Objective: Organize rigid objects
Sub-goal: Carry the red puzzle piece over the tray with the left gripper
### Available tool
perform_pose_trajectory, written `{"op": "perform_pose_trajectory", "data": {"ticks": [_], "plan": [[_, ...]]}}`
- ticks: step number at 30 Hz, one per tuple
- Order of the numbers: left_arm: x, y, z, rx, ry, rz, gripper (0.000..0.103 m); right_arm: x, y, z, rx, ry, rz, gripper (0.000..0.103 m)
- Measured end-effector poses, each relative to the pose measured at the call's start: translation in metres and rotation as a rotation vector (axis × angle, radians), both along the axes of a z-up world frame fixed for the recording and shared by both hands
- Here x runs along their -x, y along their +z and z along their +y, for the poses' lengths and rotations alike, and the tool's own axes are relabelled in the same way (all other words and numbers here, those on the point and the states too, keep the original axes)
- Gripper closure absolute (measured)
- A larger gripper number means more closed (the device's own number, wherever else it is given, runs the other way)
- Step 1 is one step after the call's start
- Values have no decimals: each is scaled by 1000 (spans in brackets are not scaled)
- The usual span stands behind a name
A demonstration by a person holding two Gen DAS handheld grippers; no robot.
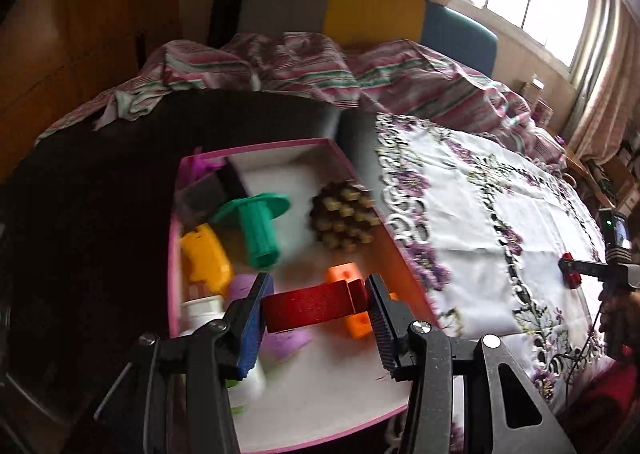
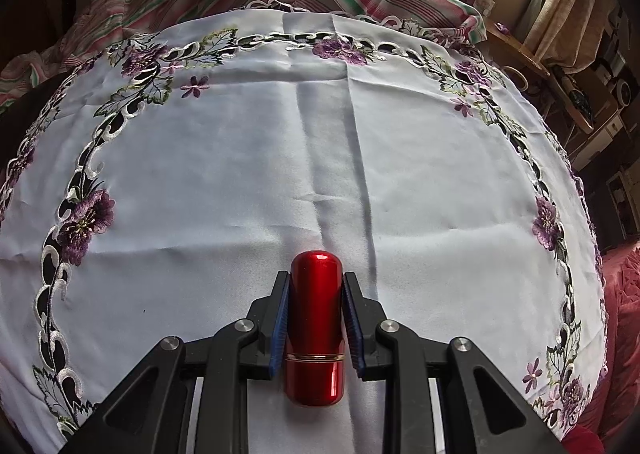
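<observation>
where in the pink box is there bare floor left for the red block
The pink box is bare along its near edge, below the orange block, and at the far right corner behind the pinecone. The left side is crowded: green spool, yellow piece, white bottle.

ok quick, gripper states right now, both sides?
Left gripper: closed on the red block, above the pink box.
Right gripper: closed on the red capsule, over the tablecloth.

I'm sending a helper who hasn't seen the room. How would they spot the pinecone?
Find the pink-rimmed box beside the embroidered cloth on the bed. Inside, near the wall that faces the cloth, right of the green spool, lies the pinecone. It is the only brown, scaly thing among smooth, brightly coloured plastic pieces.
</observation>
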State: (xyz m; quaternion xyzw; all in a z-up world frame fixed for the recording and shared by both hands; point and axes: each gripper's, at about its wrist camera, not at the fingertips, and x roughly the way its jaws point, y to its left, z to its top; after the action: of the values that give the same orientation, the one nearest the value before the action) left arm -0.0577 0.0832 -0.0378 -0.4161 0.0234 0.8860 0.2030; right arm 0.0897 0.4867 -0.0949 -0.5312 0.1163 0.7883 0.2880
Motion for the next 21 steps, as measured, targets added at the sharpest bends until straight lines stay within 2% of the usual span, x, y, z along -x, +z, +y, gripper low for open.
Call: {"op": "perform_pose_trajectory", "data": {"ticks": [3, 7, 21], "plan": [[0, -5, -23, 28, 50, -1, 55, 0, 0, -1, -4, 3, -3, 77], [-4, -10, -35, 54, 71, -3, 55, 1, 0, -1, -12, 6, -7, 77], [-17, -15, -7, 78, -38, 16, 55, 1, 0, -2, -22, 10, -13, 78]]}}
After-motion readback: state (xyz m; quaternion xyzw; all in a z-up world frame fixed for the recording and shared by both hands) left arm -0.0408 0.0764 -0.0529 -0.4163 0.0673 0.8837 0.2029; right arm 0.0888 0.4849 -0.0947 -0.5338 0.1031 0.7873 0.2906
